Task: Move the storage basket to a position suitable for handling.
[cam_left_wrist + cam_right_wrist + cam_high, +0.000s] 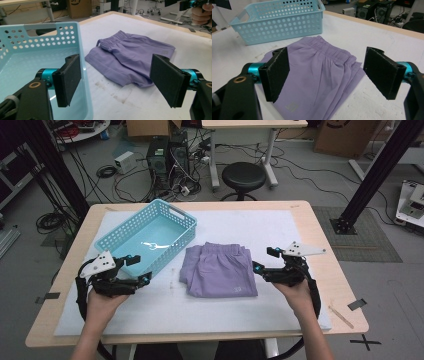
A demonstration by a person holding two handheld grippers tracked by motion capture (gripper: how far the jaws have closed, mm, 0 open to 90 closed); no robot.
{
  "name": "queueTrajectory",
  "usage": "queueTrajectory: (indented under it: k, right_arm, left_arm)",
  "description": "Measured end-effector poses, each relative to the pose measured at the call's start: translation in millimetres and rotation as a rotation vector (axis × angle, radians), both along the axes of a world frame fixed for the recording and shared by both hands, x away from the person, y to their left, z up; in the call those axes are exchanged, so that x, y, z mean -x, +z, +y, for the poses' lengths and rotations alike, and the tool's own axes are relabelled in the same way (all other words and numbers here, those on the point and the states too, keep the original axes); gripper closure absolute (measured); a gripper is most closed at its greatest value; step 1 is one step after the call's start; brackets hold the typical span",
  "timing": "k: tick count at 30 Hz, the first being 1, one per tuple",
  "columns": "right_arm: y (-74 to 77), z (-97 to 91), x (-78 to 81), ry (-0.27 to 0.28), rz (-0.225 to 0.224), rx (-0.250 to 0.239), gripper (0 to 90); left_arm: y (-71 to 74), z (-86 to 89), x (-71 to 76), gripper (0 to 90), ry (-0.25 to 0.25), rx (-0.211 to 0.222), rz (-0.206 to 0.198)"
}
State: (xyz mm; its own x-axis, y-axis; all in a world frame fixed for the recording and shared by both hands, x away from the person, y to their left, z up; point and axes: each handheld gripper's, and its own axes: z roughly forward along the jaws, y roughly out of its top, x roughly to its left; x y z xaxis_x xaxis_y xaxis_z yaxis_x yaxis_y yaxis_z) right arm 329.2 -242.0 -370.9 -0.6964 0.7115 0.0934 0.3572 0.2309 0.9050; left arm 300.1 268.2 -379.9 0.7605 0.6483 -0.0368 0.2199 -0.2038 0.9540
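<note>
Folded purple shorts (219, 269) lie flat in the middle of the white mat, waistband toward the far side. A light blue perforated basket (148, 236) stands just left of them, with nothing in it. My left gripper (146, 279) hovers open near the basket's front corner, pointing right toward the shorts (130, 56); the basket wall (50, 37) rises beside its left jaw. My right gripper (256, 268) hangs open at the shorts' right edge, pointing left. In the right gripper view the shorts (317, 72) lie between and beyond the jaws, with the basket (279, 21) behind.
The white mat (280, 305) covers most of the wooden table (325, 265). A black stool (243, 176), computer towers and cables stand on the floor beyond the far edge. A thin wooden stick (341, 316) lies near the table's front right corner.
</note>
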Motion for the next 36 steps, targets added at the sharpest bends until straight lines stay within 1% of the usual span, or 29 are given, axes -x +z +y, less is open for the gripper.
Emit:
queueTrajectory:
  k: [4,8,10,14,16,22,26,27,28,29,32,34,36]
  right_arm:
    - [-1.8,-1.8,-0.6,-0.004,0.003,-0.002,21.8]
    - [-3.5,-2.1,-1.2,-0.006,0.009,0.002,21.8]
    - [-4.1,-1.9,-1.3,-0.006,0.008,0.004,21.8]
    - [-6.0,-2.0,-1.9,-0.009,0.013,0.008,21.8]
    - [-7.0,-2.1,-2.3,-0.011,0.018,0.006,21.8]
    - [-8.9,-1.7,-3.0,-0.009,0.022,0.012,21.8]
    - [-9.2,-0.1,-3.3,-0.006,0.022,0.014,21.8]
    - [-9.3,0.3,-3.3,-0.007,0.024,0.013,21.8]
    - [-9.5,0.5,-3.7,-0.005,0.021,0.016,21.8]
    - [-9.9,0.7,-3.6,-0.007,0.027,0.014,21.8]
    - [-10.8,0.6,-4.0,-0.006,0.029,0.015,21.8]
    - [-10.8,-0.3,-3.8,-0.008,0.03,0.016,21.8]
    - [-10.8,-0.7,-3.9,-0.01,0.027,0.011,21.8]
  left_arm:
    - [-2.6,4.1,0.0,25.3,0.014,0.005,0.004]
    - [-4.7,6.0,-0.7,25.3,0.014,-0.001,0.011]
    - [-7.0,7.1,-1.4,25.3,0.022,0.002,0.015]
    - [-8.3,8.6,-1.7,25.3,0.032,-0.002,0.013]
    - [-8.6,9.1,-1.9,25.3,0.029,0.005,0.017]
    - [-10.0,9.3,-2.3,25.3,0.039,-0.004,0.019]
    - [-10.5,13.0,-1.9,25.3,0.069,0.003,0.016]
    - [-10.7,14.5,-1.6,25.3,0.083,0.006,0.016]
    - [-10.7,14.5,-1.6,25.3,0.083,0.006,0.016]
    - [-11.4,19.5,-0.8,25.3,0.115,0.018,0.011]
    - [-11.8,31.9,1.2,25.3,0.164,0.039,0.005]
    - [-14.0,41.2,2.7,25.3,0.195,0.037,0.012]
    - [-16.7,49.4,4.0,24.6,0.21,0.034,0.02]
